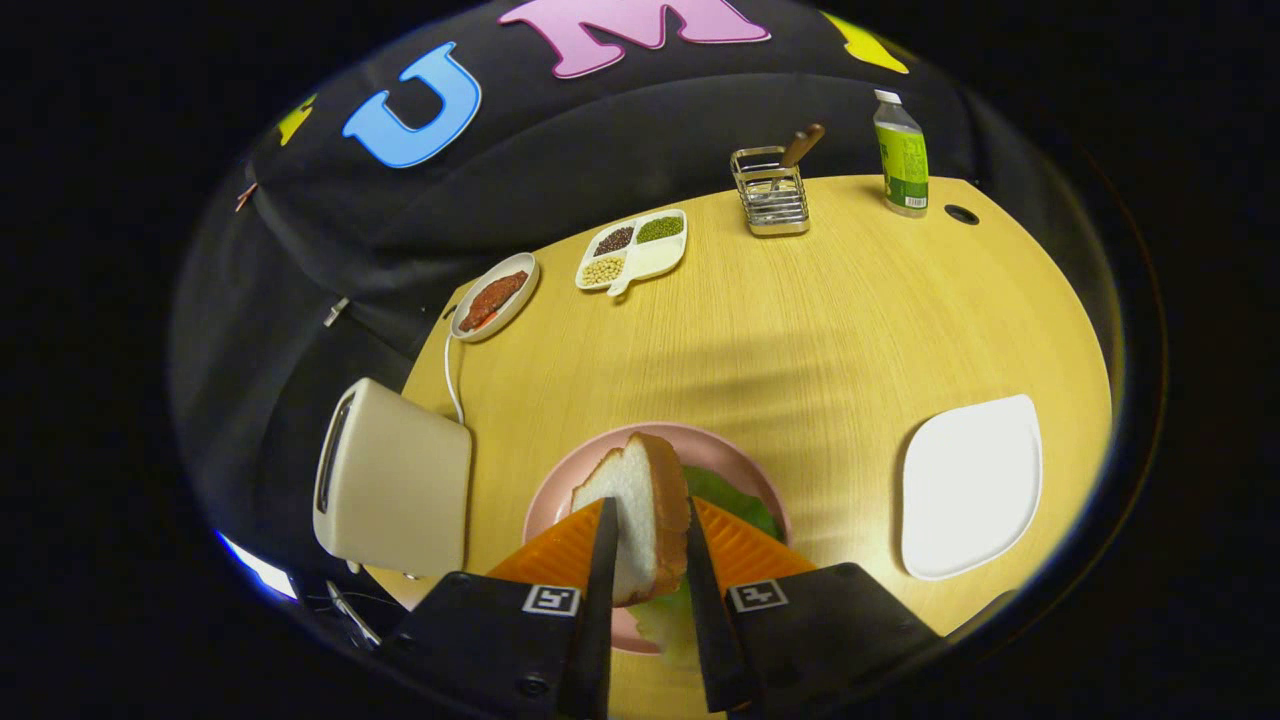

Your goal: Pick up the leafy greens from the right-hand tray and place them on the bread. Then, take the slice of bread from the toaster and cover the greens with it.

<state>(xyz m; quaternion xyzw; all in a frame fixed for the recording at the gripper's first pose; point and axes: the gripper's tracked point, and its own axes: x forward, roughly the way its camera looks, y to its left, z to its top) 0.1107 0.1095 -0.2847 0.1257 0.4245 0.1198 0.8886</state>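
My gripper (648, 520) is shut on a slice of bread (640, 510), which stands on edge between the two fingers. Right below it lies the pink plate (745, 455), where leafy greens (735, 500) peek out to the right of the held slice and again near the fingers' base. Any bread under the greens is hidden. The cream toaster (395, 480) stands to the left of the plate, its slot facing away to the left. Right of the plate sits the white tray (970, 485), bare.
At the far side of the wooden table (850, 320) are a small dish of red food (493, 297), a divided dish of beans (632, 250), a wire holder with a wooden-handled utensil (772, 185) and a green-labelled bottle (902, 155). The toaster's cord (452, 370) runs back along the left edge.
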